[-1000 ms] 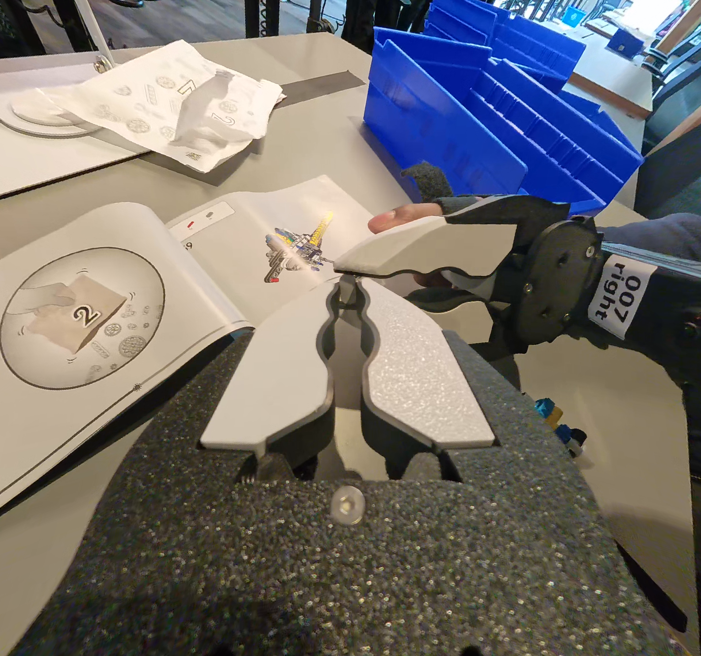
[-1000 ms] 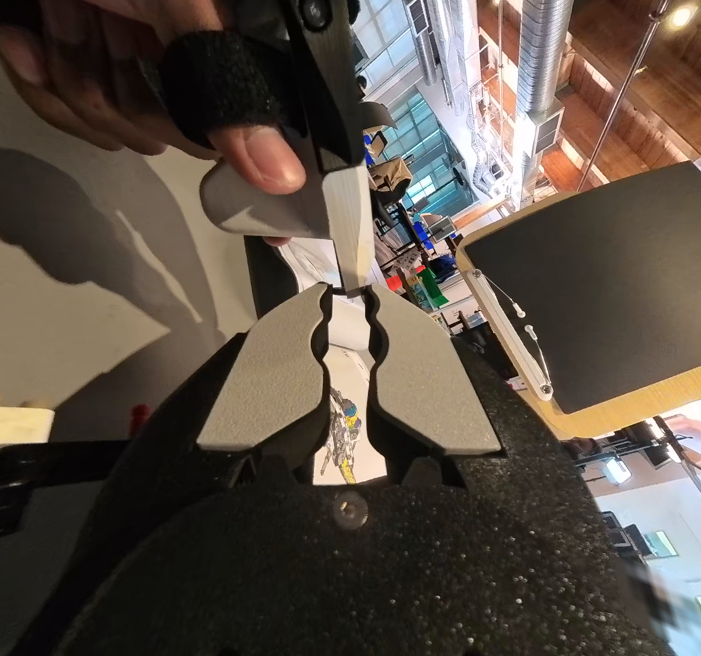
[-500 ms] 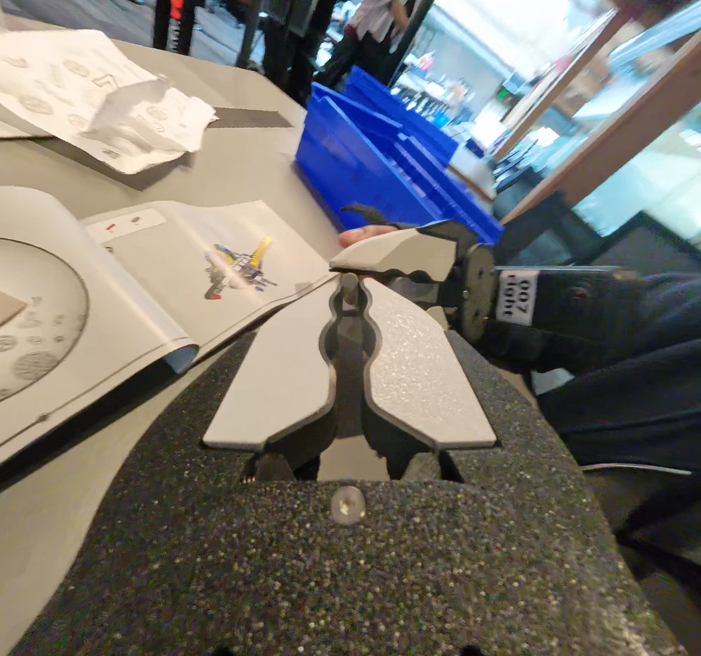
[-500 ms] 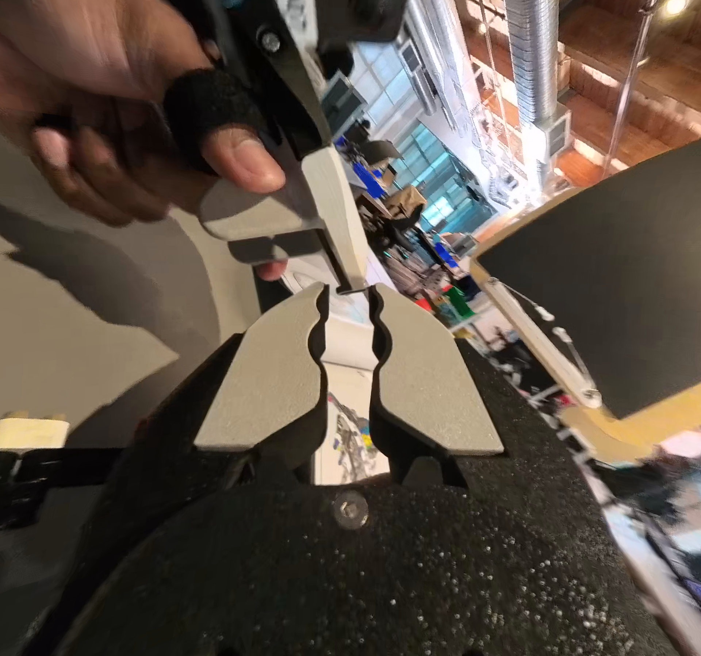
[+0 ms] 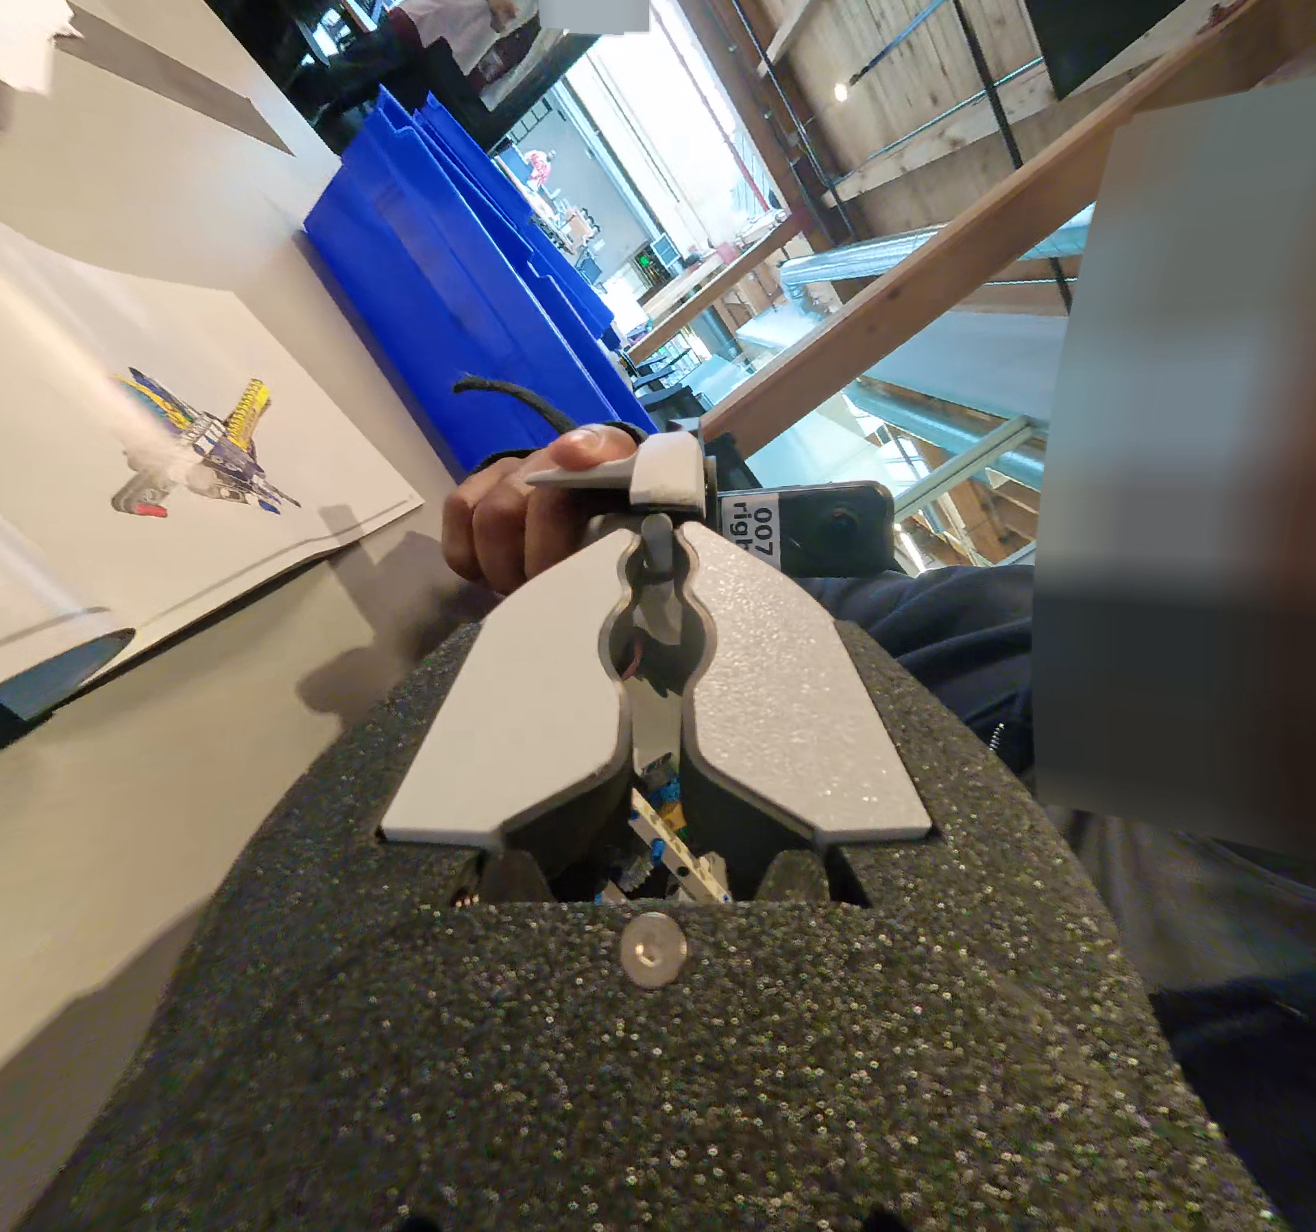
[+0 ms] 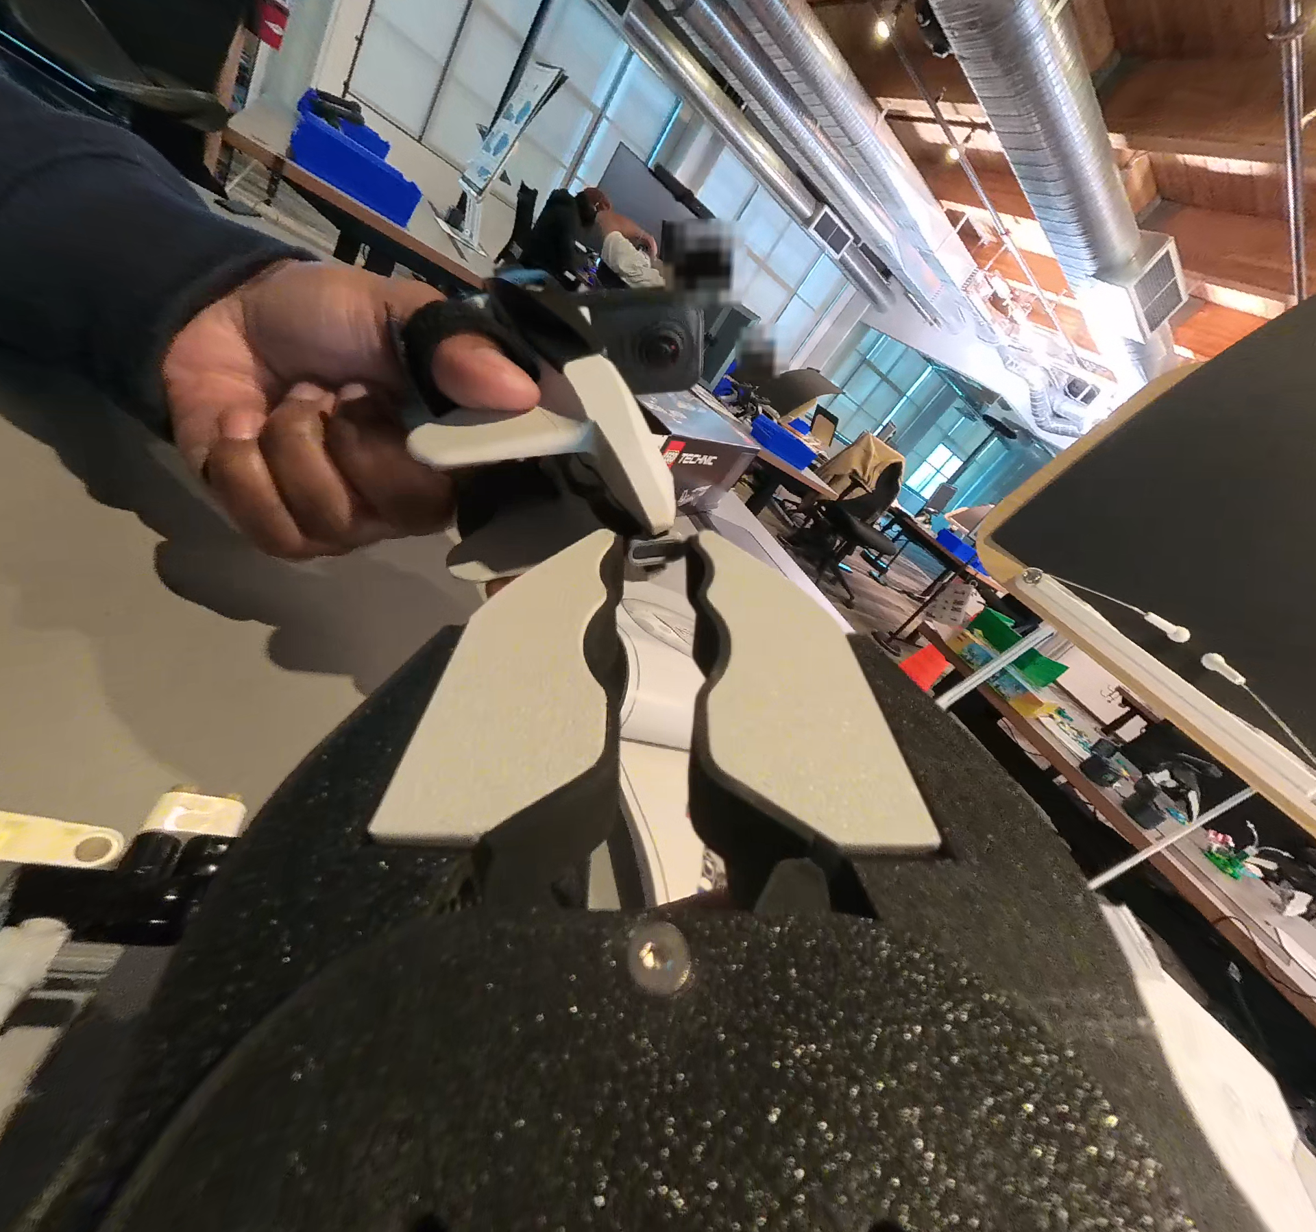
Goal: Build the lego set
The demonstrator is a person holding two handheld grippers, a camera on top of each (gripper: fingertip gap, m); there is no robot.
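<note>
My left gripper [image 5: 656, 542] is shut on a small grey lego pin [image 5: 659, 592], which stands upright between its fingertips above the table. My right gripper [image 5: 641, 485] comes in from the far side, and its tips meet the pin's top end. In the right wrist view, my right gripper [image 6: 651, 549] has its jaws narrowly parted around a small grey piece [image 6: 651, 552]. The left gripper [image 6: 612, 443] and the hand holding it reach down to the same spot. Loose lego parts [image 5: 662, 820] show through the gap below my left fingers.
An open instruction booklet [image 5: 178, 450] lies on the grey table [image 5: 142, 806] at left. Blue bins [image 5: 441, 286] stand behind it. A white lego beam [image 6: 64, 842] and black parts [image 6: 178, 856] lie at lower left of the right view. A person sits at a far desk. My two grippers' fingertips are within a few centimetres of each other.
Both grippers have tilted and swung while staying joined at the tips. The left view now looks up past the bins, and the right view has turned toward the room.
</note>
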